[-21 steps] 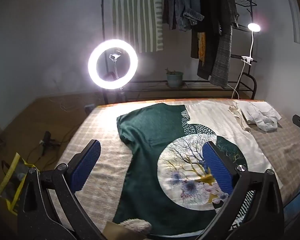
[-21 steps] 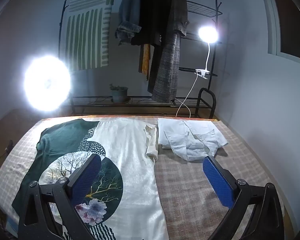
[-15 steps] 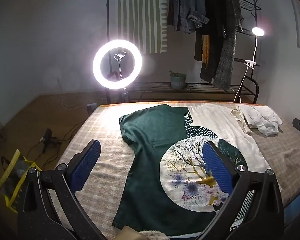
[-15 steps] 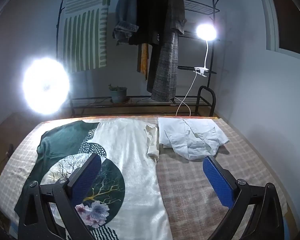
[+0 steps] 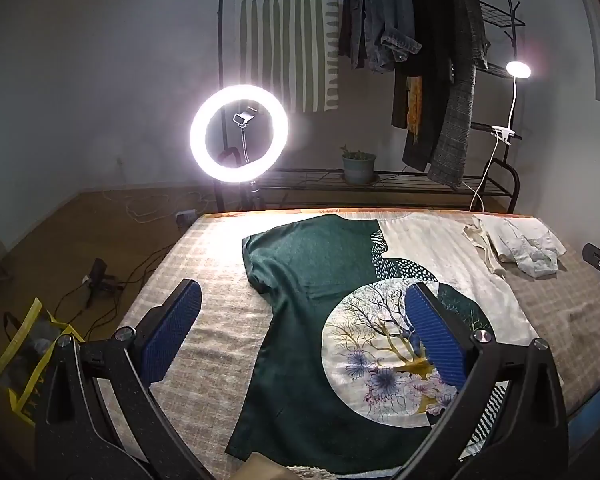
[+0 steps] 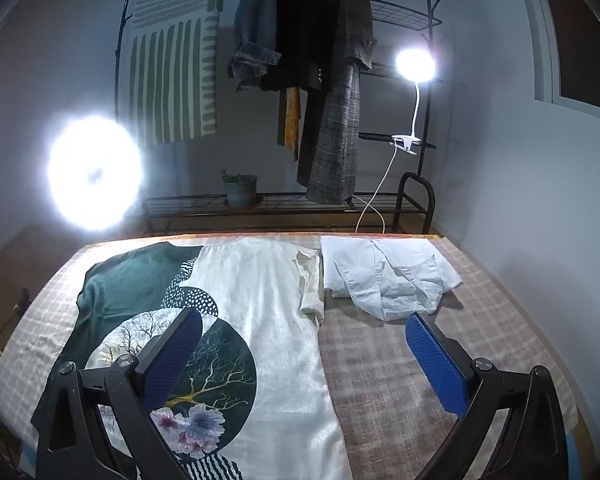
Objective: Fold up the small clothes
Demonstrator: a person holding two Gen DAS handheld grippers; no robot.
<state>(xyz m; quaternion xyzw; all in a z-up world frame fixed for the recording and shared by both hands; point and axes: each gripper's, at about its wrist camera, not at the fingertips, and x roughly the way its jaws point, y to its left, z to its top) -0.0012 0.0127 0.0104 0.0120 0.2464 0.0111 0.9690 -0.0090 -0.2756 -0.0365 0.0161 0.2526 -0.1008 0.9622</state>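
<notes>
The tee [image 5: 320, 320] lies flat, spread across the bed [image 5: 212, 320] – ready for folding. Both grippers – left [image 5: 300, 328], right [image 6: 304, 356] – hover above it, jaws wide, empty. A white shirt [image 6: 388, 276] sits crumpled far right, probably awaiting its turn.

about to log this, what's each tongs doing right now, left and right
Left tongs: open, holding nothing, above the printed t-shirt.
Right tongs: open, holding nothing.

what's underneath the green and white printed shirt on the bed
The printed shirt lies flat on a checked bed cover, which shows around it. Whatever lies beneath its middle is covered. A crumpled white shirt lies beside it.
</notes>
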